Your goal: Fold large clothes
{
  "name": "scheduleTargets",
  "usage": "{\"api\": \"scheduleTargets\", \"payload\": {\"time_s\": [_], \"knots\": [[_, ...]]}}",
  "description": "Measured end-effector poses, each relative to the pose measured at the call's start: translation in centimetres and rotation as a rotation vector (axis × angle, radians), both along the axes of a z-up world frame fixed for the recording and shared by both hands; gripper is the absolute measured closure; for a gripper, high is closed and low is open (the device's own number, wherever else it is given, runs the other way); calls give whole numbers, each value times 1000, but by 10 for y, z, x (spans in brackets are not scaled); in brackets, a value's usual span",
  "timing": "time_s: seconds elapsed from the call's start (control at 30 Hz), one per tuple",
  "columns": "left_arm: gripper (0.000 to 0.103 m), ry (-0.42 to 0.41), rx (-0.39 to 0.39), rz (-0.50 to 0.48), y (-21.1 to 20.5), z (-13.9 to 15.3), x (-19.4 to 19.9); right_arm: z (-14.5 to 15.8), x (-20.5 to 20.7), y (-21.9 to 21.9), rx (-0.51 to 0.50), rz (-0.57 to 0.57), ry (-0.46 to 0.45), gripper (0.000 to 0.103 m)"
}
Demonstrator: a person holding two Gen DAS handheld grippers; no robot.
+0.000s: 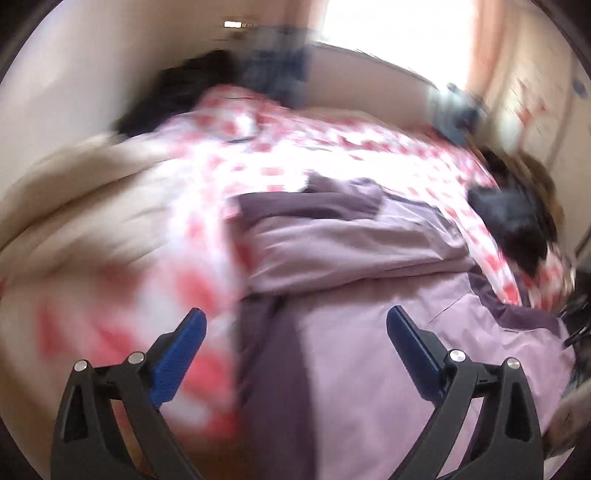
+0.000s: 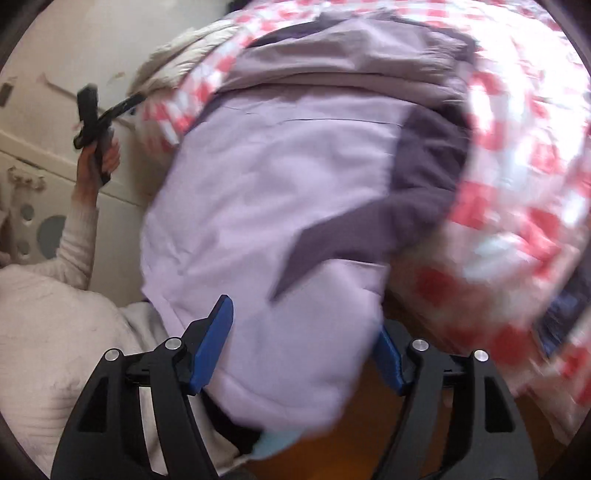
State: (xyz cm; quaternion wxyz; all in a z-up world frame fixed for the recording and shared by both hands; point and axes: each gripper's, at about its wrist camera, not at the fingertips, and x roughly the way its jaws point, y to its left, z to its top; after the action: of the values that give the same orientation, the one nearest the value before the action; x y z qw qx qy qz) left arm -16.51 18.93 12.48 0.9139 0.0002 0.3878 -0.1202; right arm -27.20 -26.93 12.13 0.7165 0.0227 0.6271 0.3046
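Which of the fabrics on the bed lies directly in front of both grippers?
The lilac jacket with dark purple panels. The red-and-white checked cover lies beneath and around it, and the cream quilt is off to the side.

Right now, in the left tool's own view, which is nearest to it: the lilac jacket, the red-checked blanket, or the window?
1. Lilac jacket, just beyond the open left tool.
2. Red-checked blanket, behind the jacket, running to the left.
3. Window, far back, top right.

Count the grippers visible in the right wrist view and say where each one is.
2. The right gripper is at the bottom, jaws open around the hanging edge of the lilac jacket. The left gripper is at upper left, blurred, in the person's raised hand.
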Motion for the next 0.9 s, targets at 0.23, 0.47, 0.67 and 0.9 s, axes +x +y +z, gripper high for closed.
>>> {"api": "scheduleTargets", "payload": {"time_s": [0.23, 0.47, 0.67, 0.9], "knots": [[9, 17, -132, -6, -60, -42, 121, 60, 83, -43, 38, -291, -309, 7], [9, -61, -230, 166, -71, -64, 193, -36, 269, 46, 47, -361, -512, 7], [7, 66, -34, 137, -82, -129, 242, -135, 337, 49, -131, -435, -391, 8], [7, -52, 60, 115, -94, -106, 201, -83, 290, 51, -99, -423, -557, 7]]}}
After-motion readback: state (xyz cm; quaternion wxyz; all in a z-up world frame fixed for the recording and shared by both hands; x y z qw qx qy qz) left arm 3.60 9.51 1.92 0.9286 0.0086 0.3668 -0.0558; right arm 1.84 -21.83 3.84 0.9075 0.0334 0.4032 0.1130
